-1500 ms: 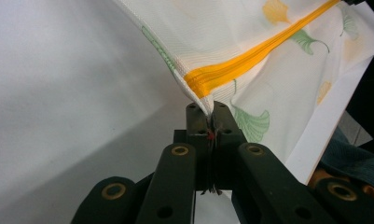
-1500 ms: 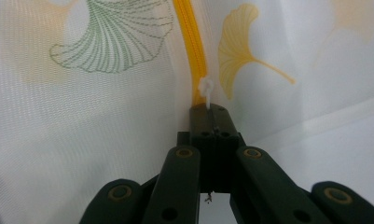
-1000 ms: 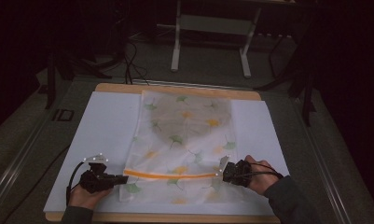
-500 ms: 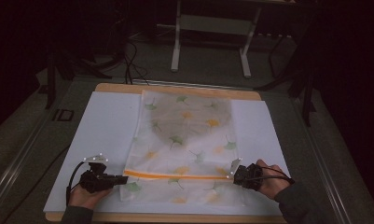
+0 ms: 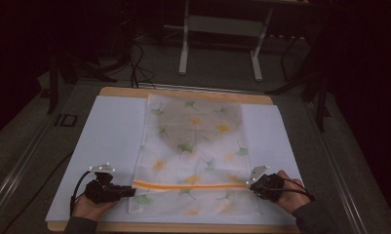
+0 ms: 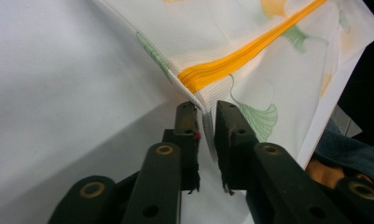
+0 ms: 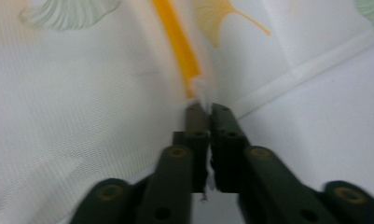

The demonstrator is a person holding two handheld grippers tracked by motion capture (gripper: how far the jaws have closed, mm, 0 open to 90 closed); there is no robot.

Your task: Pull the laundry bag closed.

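High overhead view; 2 close tool views sharing the orange zipper (image 5: 190, 185).

A dim lab: white-covered table (image 5: 110, 141), floor cables (image 5: 134, 63), metal stand (image 5: 220, 29).

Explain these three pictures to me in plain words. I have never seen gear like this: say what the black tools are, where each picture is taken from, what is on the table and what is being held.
No robot here: a person holds a black two-jaw hand gripper in each hand. The high view comes from a fixed camera above the table; the left gripper and right gripper show near the bottom. The other two pictures come from cameras riding on each gripper, looking along its jaws.

On the white sheet covering the wooden table lies a flat white mesh fabric bag printed with green and yellow leaves, with an orange zipper running across it.

The left gripper pinches the bag's edge at one end of the zipper. The right gripper is closed on a small white tab at the other end.
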